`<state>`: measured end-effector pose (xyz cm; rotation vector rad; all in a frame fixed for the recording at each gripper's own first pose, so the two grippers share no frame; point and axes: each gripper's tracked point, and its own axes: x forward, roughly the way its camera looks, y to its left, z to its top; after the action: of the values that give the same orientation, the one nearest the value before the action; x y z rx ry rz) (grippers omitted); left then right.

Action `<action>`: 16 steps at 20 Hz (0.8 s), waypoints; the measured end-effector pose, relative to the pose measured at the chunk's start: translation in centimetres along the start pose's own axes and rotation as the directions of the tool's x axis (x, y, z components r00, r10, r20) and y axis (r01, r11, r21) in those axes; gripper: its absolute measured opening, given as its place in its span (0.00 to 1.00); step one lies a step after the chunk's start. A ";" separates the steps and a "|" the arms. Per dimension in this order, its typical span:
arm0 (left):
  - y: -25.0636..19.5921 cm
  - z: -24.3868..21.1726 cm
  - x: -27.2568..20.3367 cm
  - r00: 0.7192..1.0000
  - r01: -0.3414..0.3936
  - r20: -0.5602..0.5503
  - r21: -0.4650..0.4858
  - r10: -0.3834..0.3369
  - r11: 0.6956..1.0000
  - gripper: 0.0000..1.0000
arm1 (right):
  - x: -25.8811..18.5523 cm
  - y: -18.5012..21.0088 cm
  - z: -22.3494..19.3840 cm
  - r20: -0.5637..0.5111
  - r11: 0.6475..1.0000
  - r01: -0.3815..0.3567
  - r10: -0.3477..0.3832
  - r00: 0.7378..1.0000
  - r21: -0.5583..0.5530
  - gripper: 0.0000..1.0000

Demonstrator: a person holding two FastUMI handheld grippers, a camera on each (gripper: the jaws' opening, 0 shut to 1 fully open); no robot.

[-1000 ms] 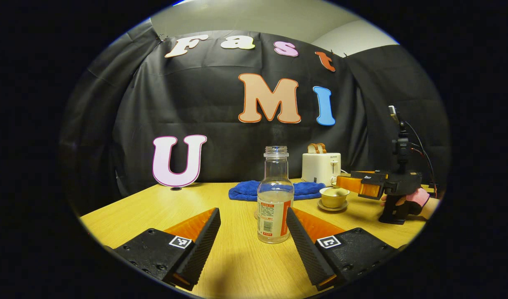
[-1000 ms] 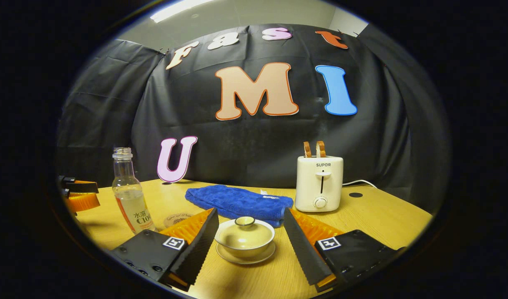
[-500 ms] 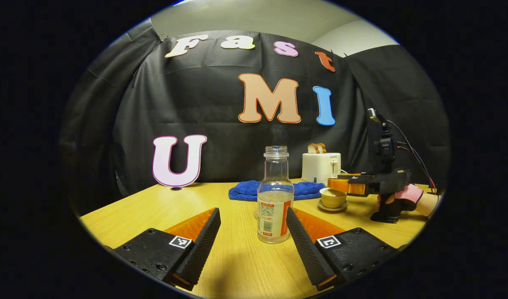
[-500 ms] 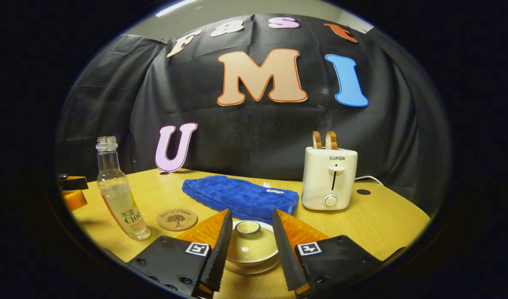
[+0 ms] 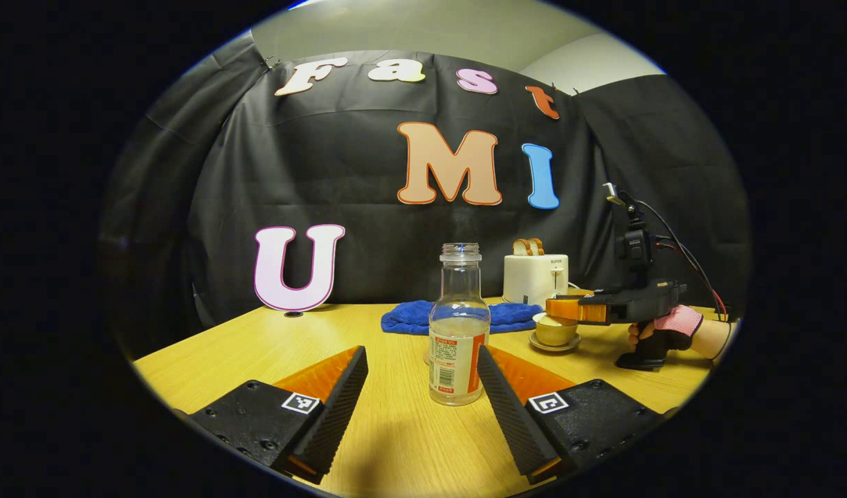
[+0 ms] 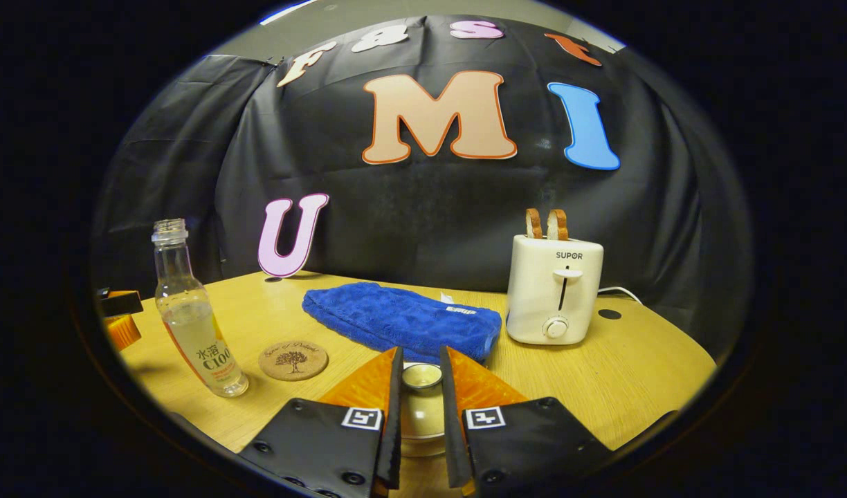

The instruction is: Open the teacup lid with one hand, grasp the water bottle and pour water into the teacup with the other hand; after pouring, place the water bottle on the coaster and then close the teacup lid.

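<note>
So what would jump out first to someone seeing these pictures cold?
Probably the clear water bottle, uncapped, standing upright on the wooden table between the spread fingers of the left gripper. Next, the right gripper, fingers closed in on the knob of the teacup lid, with a blue towel and toaster behind.

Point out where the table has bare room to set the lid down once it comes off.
Bare wood lies right of the teacup, in front of the toaster out to the table edge. More lies behind the water bottle, toward the wall. Crowded: the strip from bottle past coaster to cup, backed by the blue towel.
</note>
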<state>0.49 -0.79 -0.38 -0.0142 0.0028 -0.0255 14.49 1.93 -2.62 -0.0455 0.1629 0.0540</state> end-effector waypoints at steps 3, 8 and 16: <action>0.0 -0.1 0.0 1.000 0.000 0.000 0.001 0.000 1.000 0.93 | -0.5 0.2 0.8 0.046 1.000 -0.008 0.009 0.999 -0.009 0.29; -0.3 0.0 0.0 1.000 0.016 0.002 0.000 -0.016 1.000 0.93 | -1.8 -0.7 1.5 0.114 0.999 -0.001 -0.005 0.993 0.046 0.29; -1.5 -0.1 0.6 0.997 0.071 0.001 -0.002 -0.071 0.997 0.93 | -4.2 -1.3 1.6 0.141 0.999 0.029 -0.035 0.989 0.046 0.29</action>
<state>1.08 -2.29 -0.46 -0.0167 0.0018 -0.0964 10.67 0.49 -0.32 -0.0003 0.0215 0.0217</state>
